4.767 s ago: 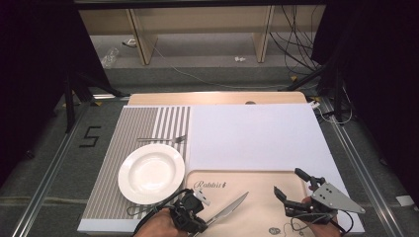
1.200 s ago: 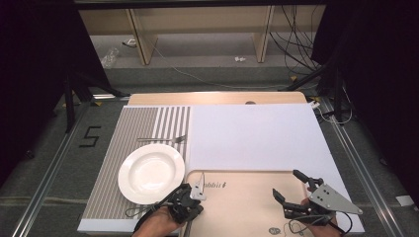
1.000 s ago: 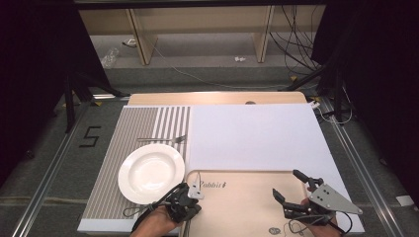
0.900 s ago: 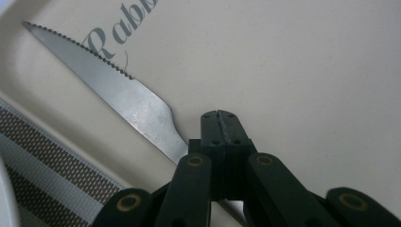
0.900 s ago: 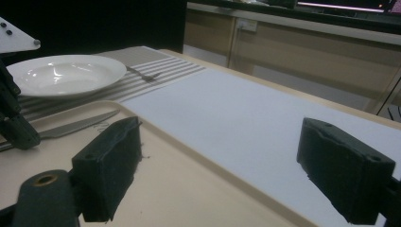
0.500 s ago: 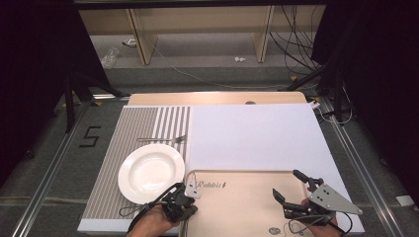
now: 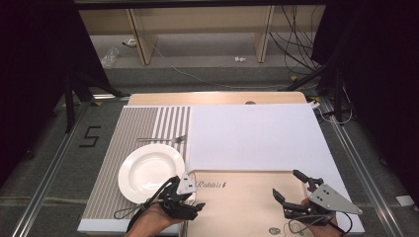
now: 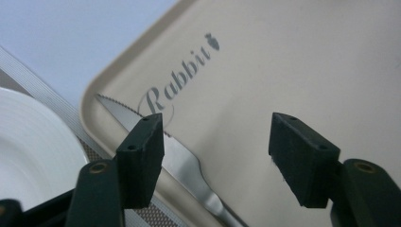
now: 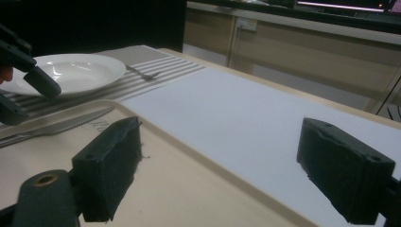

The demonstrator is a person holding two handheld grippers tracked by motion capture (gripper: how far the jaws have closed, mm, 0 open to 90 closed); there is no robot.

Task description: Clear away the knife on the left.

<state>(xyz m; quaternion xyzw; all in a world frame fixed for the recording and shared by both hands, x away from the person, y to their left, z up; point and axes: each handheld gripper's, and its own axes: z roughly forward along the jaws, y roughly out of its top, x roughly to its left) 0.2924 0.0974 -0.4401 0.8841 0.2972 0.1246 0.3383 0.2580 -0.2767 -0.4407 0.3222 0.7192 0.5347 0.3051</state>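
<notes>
A steel knife (image 8: 184, 163) lies flat on the beige tray (image 7: 247, 202), along its left rim by the word "Rabbit"; it is also low at the left in the right gripper view (image 9: 56, 125). My left gripper (image 7: 187, 196) hovers right over it. Its jaws (image 8: 215, 120) have just been opening and stand wide apart; the knife runs under the left jaw and nothing is pressed between the pads. My right gripper (image 7: 289, 183) stands open over the tray's right part, its jaws (image 9: 222, 127) holding nothing.
A white plate (image 7: 150, 170) sits on the striped mat (image 7: 106, 197) just left of the tray. A fork (image 7: 163, 139) lies beyond the plate. A white sheet (image 7: 252, 138) covers the table behind the tray.
The left gripper brought the knife down from above the tray to its left rim and let it go. The right gripper has stayed put.
</notes>
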